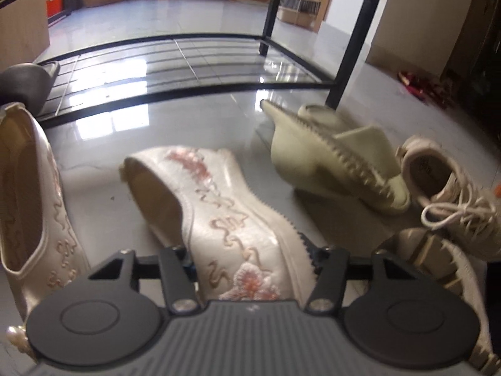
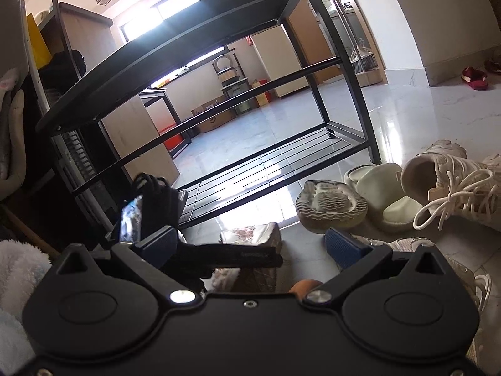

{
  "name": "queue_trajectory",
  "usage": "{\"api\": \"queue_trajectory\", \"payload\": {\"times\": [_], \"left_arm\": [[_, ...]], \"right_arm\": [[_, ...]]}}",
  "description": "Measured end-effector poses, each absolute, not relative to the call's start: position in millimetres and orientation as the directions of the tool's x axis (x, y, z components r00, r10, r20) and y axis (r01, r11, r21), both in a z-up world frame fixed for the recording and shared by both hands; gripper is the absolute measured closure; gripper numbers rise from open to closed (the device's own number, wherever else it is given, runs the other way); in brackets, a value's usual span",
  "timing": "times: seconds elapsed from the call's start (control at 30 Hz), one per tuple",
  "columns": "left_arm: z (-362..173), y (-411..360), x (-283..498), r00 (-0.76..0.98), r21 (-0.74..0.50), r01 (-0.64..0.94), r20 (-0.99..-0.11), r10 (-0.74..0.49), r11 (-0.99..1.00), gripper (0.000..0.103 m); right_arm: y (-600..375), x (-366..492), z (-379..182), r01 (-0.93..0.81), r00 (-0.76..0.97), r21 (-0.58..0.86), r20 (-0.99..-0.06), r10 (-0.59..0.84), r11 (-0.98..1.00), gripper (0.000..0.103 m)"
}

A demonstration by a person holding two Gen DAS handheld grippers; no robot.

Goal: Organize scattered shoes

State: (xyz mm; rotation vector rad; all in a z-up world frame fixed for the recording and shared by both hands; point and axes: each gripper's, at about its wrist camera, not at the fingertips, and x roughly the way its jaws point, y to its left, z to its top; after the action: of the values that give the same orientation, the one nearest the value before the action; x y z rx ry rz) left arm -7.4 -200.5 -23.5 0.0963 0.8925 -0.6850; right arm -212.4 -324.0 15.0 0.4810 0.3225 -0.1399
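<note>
Two grippers are in view. In the left wrist view, we see the left gripper [image 1: 250, 260] with its jaws closed around the toe end of an embroidered shoe [image 1: 219, 213], one finger on each side of it. That shoe is tipped on its side on the floor [image 1: 188, 119], its opening facing left and its heel pointing toward the rack [image 1: 194, 59]. Its mate [image 1: 31, 203] stands just beside it, at the left edge of the view. A pale green slide [image 1: 332, 153] lies tilted to the right, near the rack's front leg, touching a laced sneaker [image 1: 454, 194].

In the right wrist view, we see the right gripper [image 2: 250, 247] with its jaws wide apart and nothing between them. The blue pads [image 2: 344, 249] are clear of the shoes. Beyond it, one slide [image 2: 332, 205] lies sole up on another slide [image 2: 385, 194]. A white sneaker [image 2: 454, 185] touches them. A dark shoe [image 2: 183, 195] rests at the left end of the rack's [image 2: 250, 172] bottom shelf.
</note>
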Motion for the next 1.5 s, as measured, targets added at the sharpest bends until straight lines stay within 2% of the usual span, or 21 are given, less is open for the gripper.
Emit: {"api": "queue_trajectory", "payload": {"times": [0.2, 0.47, 0.57, 0.67, 0.8, 1.0, 1.1, 1.17, 1.37, 1.5], "left_arm": [[-3, -189, -11, 0.462, -0.215, 0.587, -0.702, -0.541, 0.780, 0.053], [58, -142, -13, 0.558, -0.233, 0.593, -0.571, -0.602, 0.770, 0.053], [82, -104, -14, 0.622, -0.197, 0.589, -0.508, -0.596, 0.784, 0.053], [89, -76, -12, 0.665, -0.185, 0.551, -0.491, -0.562, 0.814, 0.053], [71, -12, -2, 0.724, -0.202, 0.416, -0.516, -0.458, 0.887, 0.053], [26, 30, 9, 0.710, -0.263, 0.290, -0.586, -0.391, 0.920, 0.053], [16, 33, 25, 0.713, -0.313, 0.265, -0.574, -0.404, 0.912, 0.053], [8, 27, 37, 0.711, -0.291, 0.277, -0.579, -0.399, 0.916, 0.053], [-25, 21, 64, 0.650, -0.279, 0.207, -0.677, -0.345, 0.938, 0.053], [-30, 30, 65, 0.641, -0.308, 0.172, -0.687, -0.343, 0.936, 0.048]], "right_arm": [[-323, -213, 15, 0.209, 0.940, 0.426, -0.336, -0.061, 0.880, 0.000], [-320, -213, 12, 0.218, 0.933, 0.409, -0.353, -0.067, 0.886, 0.000], [-317, -213, 9, 0.226, 0.927, 0.397, -0.368, -0.072, 0.890, 0.000], [-314, -212, 6, 0.240, 0.918, 0.382, -0.387, -0.081, 0.892, 0.000], [-311, -210, 3, 0.257, 0.905, 0.367, -0.417, -0.089, 0.894, 0.000], [-292, -201, 0, 0.253, 0.878, 0.294, -0.470, -0.091, 0.922, 0.000], [-283, -197, 0, 0.236, 0.870, 0.263, -0.486, -0.083, 0.936, 0.000], [-275, -193, -1, 0.221, 0.860, 0.235, -0.505, -0.076, 0.946, 0.000], [-261, -194, 4, 0.209, 0.853, 0.172, -0.514, -0.093, 0.963, 0.000], [-263, -190, 2, 0.227, 0.842, 0.174, -0.529, -0.103, 0.958, 0.000]]}}
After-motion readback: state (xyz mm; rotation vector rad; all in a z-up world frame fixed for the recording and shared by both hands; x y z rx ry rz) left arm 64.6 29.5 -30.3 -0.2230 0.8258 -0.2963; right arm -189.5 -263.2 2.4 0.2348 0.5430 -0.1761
